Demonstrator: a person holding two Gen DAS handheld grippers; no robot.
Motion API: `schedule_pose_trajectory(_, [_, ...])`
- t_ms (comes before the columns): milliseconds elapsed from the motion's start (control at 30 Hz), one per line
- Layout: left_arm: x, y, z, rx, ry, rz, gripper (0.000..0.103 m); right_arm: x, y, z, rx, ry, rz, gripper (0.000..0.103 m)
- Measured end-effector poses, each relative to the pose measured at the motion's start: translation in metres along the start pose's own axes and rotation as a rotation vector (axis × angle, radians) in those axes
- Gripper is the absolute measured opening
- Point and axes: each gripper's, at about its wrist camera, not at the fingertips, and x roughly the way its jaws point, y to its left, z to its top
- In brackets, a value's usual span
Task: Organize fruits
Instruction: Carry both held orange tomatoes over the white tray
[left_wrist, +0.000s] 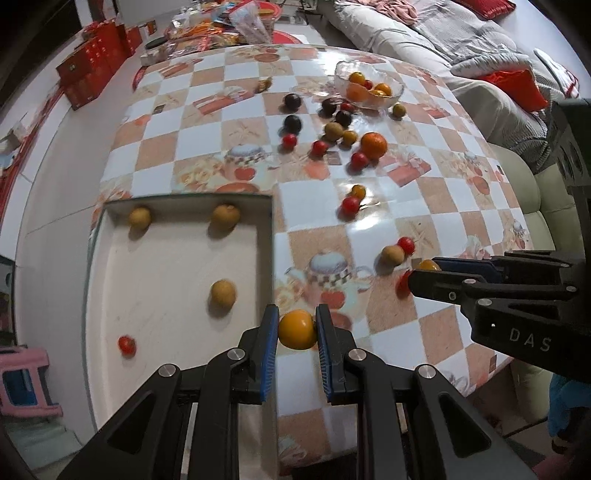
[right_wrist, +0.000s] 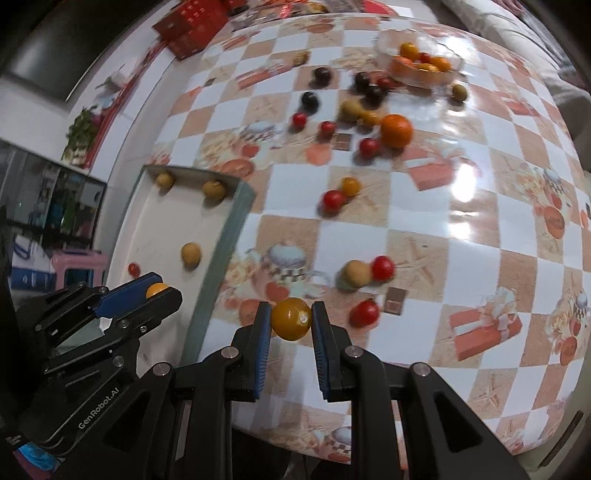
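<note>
My left gripper (left_wrist: 297, 328) was clenched on a yellow tomato (left_wrist: 297, 329), both blue pads pressed against its sides, and it sat just right of the white tray's (left_wrist: 162, 258) near corner. In the right wrist view the same gripper (right_wrist: 157, 290) showed from the side, with the yellow fruit (right_wrist: 156, 289) peeping out between its fingers over the tray's (right_wrist: 147, 229) edge.

My right gripper (right_wrist: 291, 319) had its fingers around a second yellow tomato (right_wrist: 291, 319), the pads touching or very nearly touching it on both sides. From the left wrist camera that gripper (left_wrist: 424, 275) lay off to the right of mine, its yellow catch (left_wrist: 428, 265) partly hidden behind the black fingers.

Inside the tray, ahead and left of my left gripper, lay three tan round fruits (left_wrist: 222, 292) and one small red tomato (left_wrist: 126, 345). Ahead of the right gripper, a tan fruit (right_wrist: 356, 273) touched a red tomato (right_wrist: 383, 267), and another red tomato (right_wrist: 364, 313) lay just right of the fingers. Further ahead sat an orange (right_wrist: 396, 130), dark plums (right_wrist: 309, 100) and a glass bowl (right_wrist: 384, 48) holding orange and red fruit, all on the chequered tablecloth (right_wrist: 443, 221).
</note>
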Motion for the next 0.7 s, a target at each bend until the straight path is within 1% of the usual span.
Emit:
schedule_pose_trajectory(233, [-0.010, 0.038, -0.025, -0.098, 0.001, 0.031, 0.022, 0.012, 0.042, 0.006, -0.097, 0.025, 0.026, 0.023])
schedule_pose_trajectory(367, [-0.012, 0.064, -0.040, -0.167, 0.008, 0.057, 0.022, 0.027, 0.074, 0.011, -0.168, 0.053, 0.044, 0.023])
schedule_pose_trajectory(567, [-0.008, 0.100, -0.064, -0.259, 0.029, 0.095, 0.022, 0.052, 0.115, 0.011, -0.251, 0.105, 0.074, 0.023])
schedule_pose_trajectory(700, [-0.001, 0.118, -0.078, -0.304, 0.053, 0.114, 0.022, 0.067, 0.133, 0.009, -0.291, 0.137, 0.078, 0.023])
